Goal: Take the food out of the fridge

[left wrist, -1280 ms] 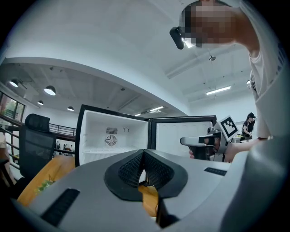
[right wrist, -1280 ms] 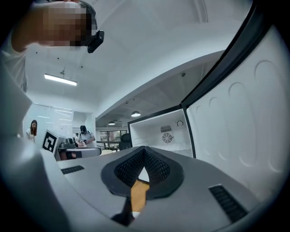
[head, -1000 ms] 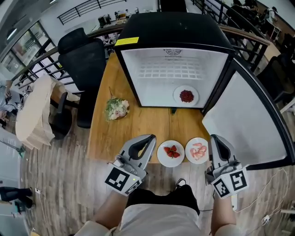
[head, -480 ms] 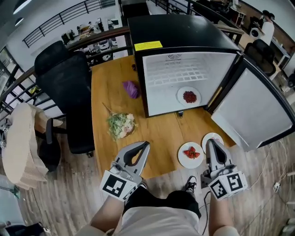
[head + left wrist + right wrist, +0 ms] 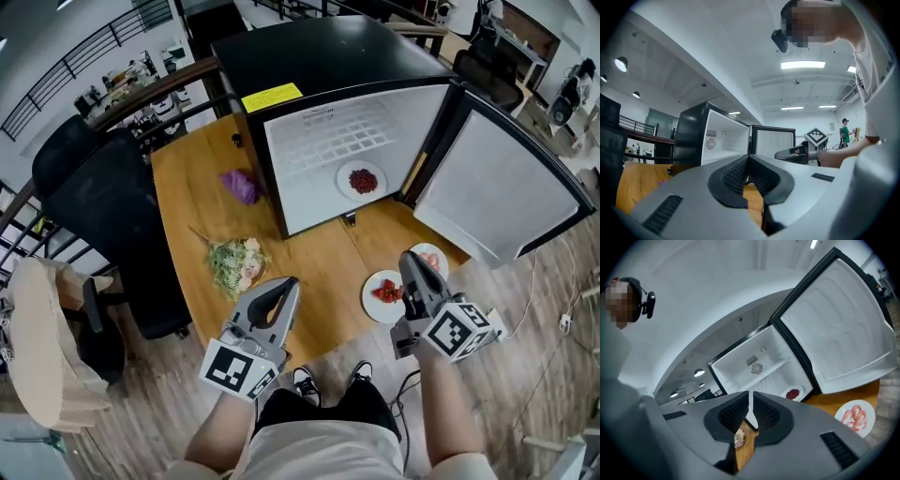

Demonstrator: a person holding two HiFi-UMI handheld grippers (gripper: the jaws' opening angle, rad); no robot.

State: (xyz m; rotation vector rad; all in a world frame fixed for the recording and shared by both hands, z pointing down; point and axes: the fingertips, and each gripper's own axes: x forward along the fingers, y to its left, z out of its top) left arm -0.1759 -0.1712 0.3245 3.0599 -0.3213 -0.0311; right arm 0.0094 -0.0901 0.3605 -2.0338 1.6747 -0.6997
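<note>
Poised before the open fridge (image 5: 319, 52).
Left gripper (image 5: 289, 282) and right gripper (image 5: 410, 259) hung at the bench (image 5: 314, 258) edge, fingers (image 5: 731, 176) clenched, empty.

Head view overhead, gripper views low, all facing fridge (image 5: 319, 56)

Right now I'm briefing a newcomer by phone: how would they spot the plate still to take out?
Find the black fridge, door open, on the wooden table. The plate sits on its white floor with dark red food. It alone is inside; the other plates lie outside.
</note>
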